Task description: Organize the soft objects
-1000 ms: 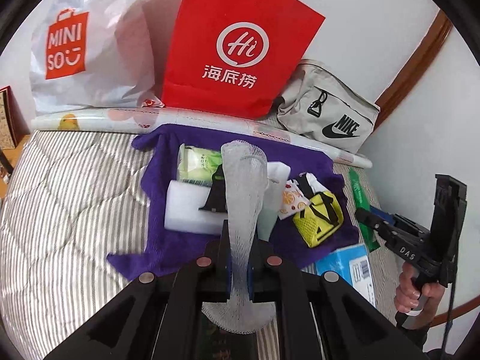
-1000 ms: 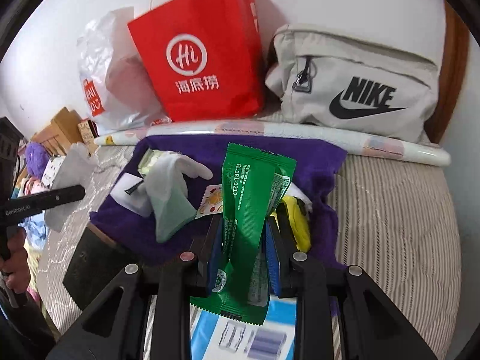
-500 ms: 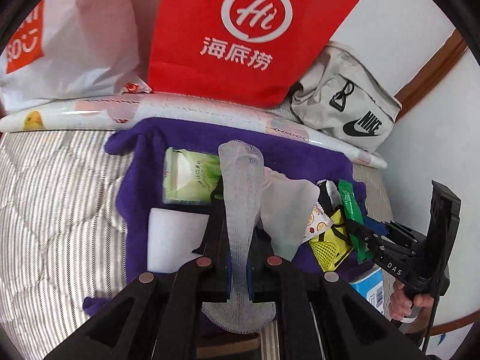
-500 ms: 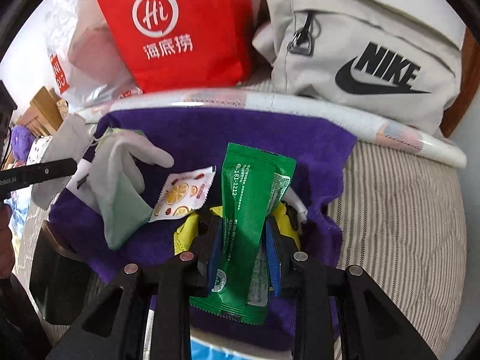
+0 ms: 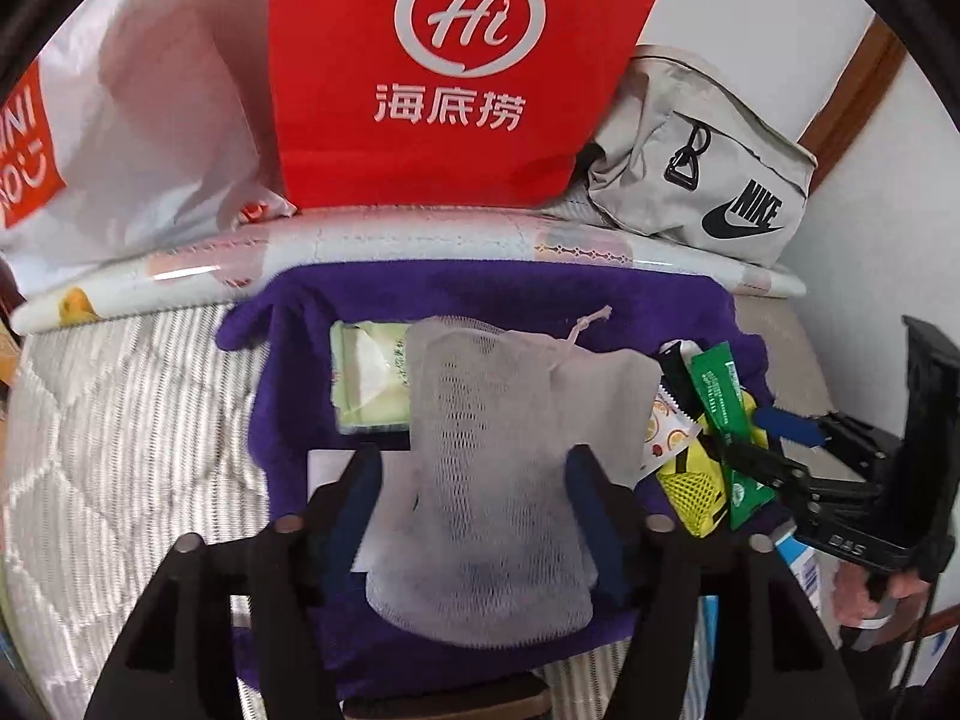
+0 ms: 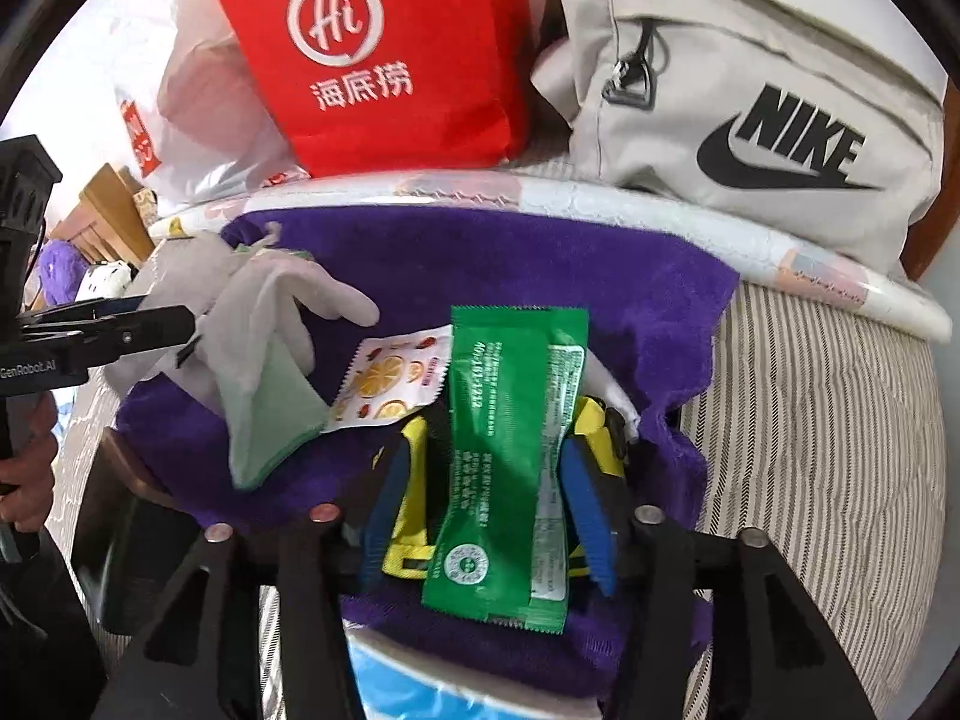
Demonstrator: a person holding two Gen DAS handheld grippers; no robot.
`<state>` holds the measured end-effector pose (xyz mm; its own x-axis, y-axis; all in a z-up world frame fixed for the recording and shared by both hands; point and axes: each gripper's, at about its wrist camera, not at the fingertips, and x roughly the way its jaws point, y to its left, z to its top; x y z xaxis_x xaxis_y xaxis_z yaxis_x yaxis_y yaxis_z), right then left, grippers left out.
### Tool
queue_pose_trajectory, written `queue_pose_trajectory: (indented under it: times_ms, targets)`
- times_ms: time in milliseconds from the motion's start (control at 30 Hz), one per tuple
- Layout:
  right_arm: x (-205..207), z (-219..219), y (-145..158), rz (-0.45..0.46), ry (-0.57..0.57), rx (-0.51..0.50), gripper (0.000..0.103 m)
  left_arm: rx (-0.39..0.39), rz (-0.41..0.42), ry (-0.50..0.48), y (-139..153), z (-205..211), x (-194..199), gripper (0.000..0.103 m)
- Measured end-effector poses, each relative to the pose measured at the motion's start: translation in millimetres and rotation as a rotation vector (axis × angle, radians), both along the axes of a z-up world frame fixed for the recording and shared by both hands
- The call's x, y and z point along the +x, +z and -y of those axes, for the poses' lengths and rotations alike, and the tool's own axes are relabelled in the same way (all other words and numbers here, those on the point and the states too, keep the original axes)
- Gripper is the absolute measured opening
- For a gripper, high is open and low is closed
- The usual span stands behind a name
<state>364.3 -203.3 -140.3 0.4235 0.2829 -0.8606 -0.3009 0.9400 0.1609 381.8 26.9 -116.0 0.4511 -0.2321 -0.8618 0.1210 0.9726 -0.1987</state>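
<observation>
Left claw (image 5: 474, 474): jaws spreading, their blue pads standing clear on either side of a white mesh pouch (image 5: 480, 480); no pinch visible.
Mesh pouch: lies slack between the left claw's jaws, on the purple towel (image 5: 540, 294), its drawstring end pointing toward the wall; it overlaps a pale green tissue pack (image 5: 369, 384) at its left and a white cloth at its right.
Right claw (image 6: 486, 498): jaws spreading, blue pads drawn away from both long edges of a green sachet (image 6: 510, 450); nothing pressed.
Green sachet: lies lengthwise between the right claw's jaws, resting on a yellow mesh item (image 6: 414, 480) over the purple towel.
Beside the sachet: a fruit-print packet (image 6: 390, 381) just to its left, touching a pale grey-green cloth glove (image 6: 264, 360) spread on the towel.
Hands: in the left wrist view a hand (image 5: 864, 600) grips the right tool's handle at the frame's right edge; in the right wrist view the other hand (image 6: 24, 456) holds the left tool at the left edge.
Surface: a bed with a striped quilted cover (image 6: 810, 420); the towel is laid over it, and a blue-and-white box shows at the towel's near edge.
Backdrop: a rolled printed sheet (image 5: 420, 240) along the towel's far edge, then a red paper bag (image 5: 456, 60), a white plastic shopping bag (image 5: 120, 108) and a grey Nike pouch (image 6: 750, 114) against a white wall.
</observation>
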Motion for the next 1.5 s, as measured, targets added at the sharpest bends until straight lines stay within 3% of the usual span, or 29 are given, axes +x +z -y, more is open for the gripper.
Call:
queue_pose_trajectory:
  times_ms: [100,567,733,933,1033,1267,1500]
  targets:
    - [-7.7,0.9,9.9,0.041,-0.012,-0.022,0.067,0.039,0.009,0.02,4.8,-2.9,-3.6,0.066]
    - [-57.5,17.8,55.1,0.085,-0.089,0.02,0.069,0.03,0.052,0.038,39.7,-12.6,-57.5,0.068]
    - [-92.3,19.8,73.9,0.099,-0.113,0.015,0.069,0.049,0.09,0.044,58.0,-8.2,-95.9,0.069]
    - [-142.0,20.9,95.0,0.108,-0.137,0.045,0.069,0.027,0.118,0.047,77.6,-3.8,-149.8,0.08]
    - [-167.8,21.3,103.6,0.131,-0.147,0.065,0.077,0.033,0.14,0.05,85.9,1.5,-177.5,0.085]
    - [-225.0,21.5,122.2,0.182,-0.172,0.065,0.09,0.087,0.223,0.051,108.6,20.0,-242.1,0.089]
    - [-276.7,19.9,132.3,0.214,-0.214,0.008,0.091,0.175,0.331,0.082,126.9,37.6,-301.8,0.095]
